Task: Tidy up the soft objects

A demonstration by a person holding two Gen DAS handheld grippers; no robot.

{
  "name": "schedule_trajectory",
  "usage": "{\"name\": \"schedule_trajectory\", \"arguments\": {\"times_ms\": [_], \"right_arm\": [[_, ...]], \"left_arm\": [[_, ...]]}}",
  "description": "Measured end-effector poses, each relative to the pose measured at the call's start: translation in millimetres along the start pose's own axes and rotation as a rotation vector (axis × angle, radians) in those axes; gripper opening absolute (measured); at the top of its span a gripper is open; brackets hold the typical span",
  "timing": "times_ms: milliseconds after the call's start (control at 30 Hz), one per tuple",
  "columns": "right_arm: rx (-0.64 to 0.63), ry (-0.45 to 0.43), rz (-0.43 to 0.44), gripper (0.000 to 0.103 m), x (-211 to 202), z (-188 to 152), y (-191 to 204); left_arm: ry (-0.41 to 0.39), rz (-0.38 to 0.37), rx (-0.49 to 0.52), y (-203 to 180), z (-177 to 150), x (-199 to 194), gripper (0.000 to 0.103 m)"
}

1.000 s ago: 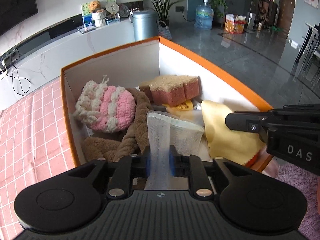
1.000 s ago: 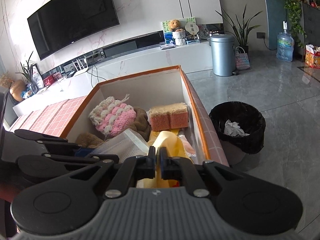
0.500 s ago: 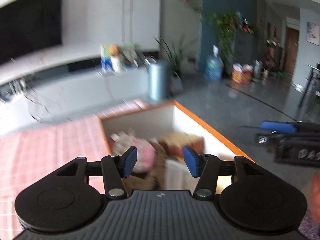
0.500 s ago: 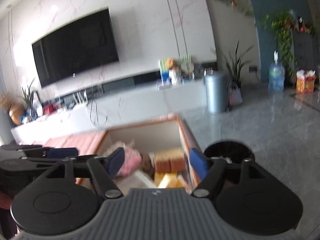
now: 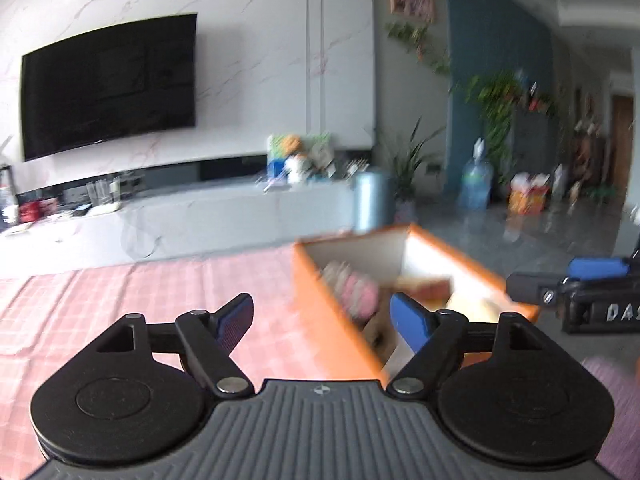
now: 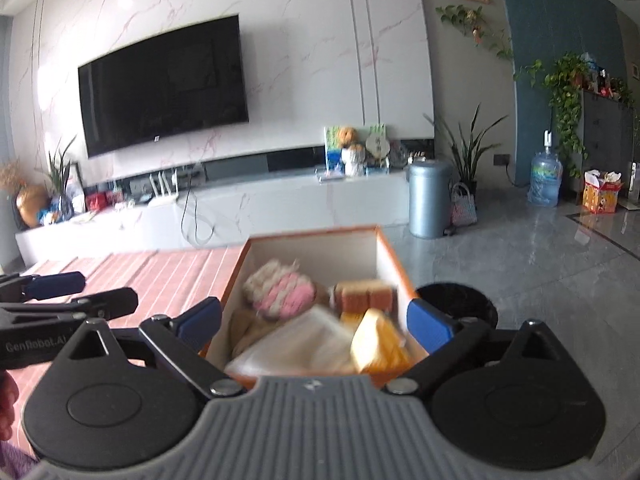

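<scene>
An orange-rimmed white box (image 6: 390, 254) (image 5: 320, 300) stands on the pink checked tablecloth (image 5: 120, 300). In it lie a pink-and-cream knitted ball (image 6: 280, 294) (image 5: 356, 288), a pink sponge with a tan top (image 6: 366, 296), a white mesh cloth (image 6: 296, 346), a yellow cloth (image 6: 380, 346) and a brown plush piece (image 6: 246, 326). My left gripper (image 5: 322, 318) hangs above the box's near left corner, its jaws still opening, with nothing pressed between the pads. My right gripper (image 6: 316, 320) is drawn back above the box, jaws still opening wide and gripping nothing; the cloths lie below them.
A black waste bin (image 6: 460, 304) stands on the grey floor right of the box. Behind are a white TV bench (image 6: 240, 208), a wall TV (image 6: 164, 84), a grey metal bin (image 6: 428, 198), plants and a water bottle (image 6: 546, 178). A purple rug (image 5: 616, 384) lies near right.
Both grippers let go: the left released the white mesh cloth, the right the yellow cloth, and both cloths now lie in the box. Both jaws opened wide while the grippers rose and drew back.
</scene>
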State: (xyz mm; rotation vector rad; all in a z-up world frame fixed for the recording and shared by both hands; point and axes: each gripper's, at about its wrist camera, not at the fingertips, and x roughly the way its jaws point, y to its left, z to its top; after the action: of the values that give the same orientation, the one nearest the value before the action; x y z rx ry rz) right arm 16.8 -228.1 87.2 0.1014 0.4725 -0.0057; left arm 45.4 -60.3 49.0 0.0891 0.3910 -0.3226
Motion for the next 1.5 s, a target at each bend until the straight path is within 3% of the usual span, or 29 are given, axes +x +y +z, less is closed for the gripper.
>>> {"name": "schedule_trajectory", "arguments": {"times_ms": [133, 333, 700, 1500], "right_arm": [[-0.022, 0.078, 0.001, 0.097, 6.4, -20.3, 14.8], [-0.033, 0.114, -0.029, 0.097, 14.9, -44.2, 25.1], [-0.038, 0.144, -0.055, 0.098, 18.1, -55.5, 25.3], [-0.08, 0.153, -0.043, 0.099, 24.2, -56.3, 35.0]], "left_arm": [[0.046, 0.076, -0.046, 7.5, -16.2, -3.7, 0.093], [0.09, 0.159, -0.101, 12.9, -45.9, -3.0, 0.096], [0.142, 0.166, -0.146, 21.2, -68.6, -3.8, 0.096], [0.154, 0.175, -0.154, 25.4, -67.9, -6.7, 0.096]]}}
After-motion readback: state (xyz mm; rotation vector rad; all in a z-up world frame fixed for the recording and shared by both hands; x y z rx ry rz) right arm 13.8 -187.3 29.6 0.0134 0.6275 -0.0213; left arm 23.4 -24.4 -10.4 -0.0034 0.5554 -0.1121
